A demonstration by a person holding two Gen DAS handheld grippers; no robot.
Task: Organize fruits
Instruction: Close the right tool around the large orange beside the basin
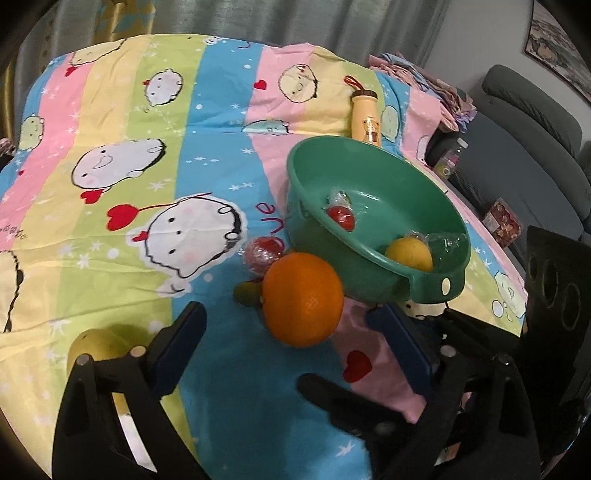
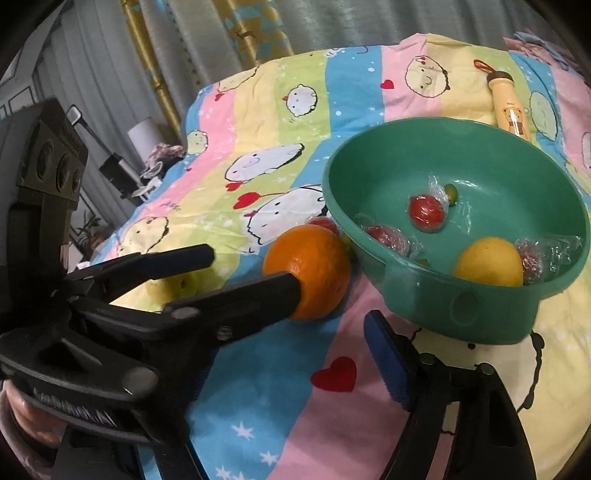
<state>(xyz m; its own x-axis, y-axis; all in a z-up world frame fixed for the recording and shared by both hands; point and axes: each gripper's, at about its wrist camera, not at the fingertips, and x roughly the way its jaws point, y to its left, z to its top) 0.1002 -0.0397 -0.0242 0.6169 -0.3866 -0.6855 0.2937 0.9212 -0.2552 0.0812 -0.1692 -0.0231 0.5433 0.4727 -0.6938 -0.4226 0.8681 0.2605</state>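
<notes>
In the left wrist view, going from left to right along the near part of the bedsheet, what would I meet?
Yellow-green fruit → orange → green bowl → dark box with round holes.

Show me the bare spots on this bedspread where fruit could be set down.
Free: the wide striped bedspread left of the green bowl, and the strip between the bowl and the bottle. Crowded: beside the bowl's near rim, where the orange, a wrapped red fruit and a small green fruit cluster.

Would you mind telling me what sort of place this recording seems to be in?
Probably a home living room: a table under a cartoon-print cloth, grey curtains behind it, and a sofa beside it.
</notes>
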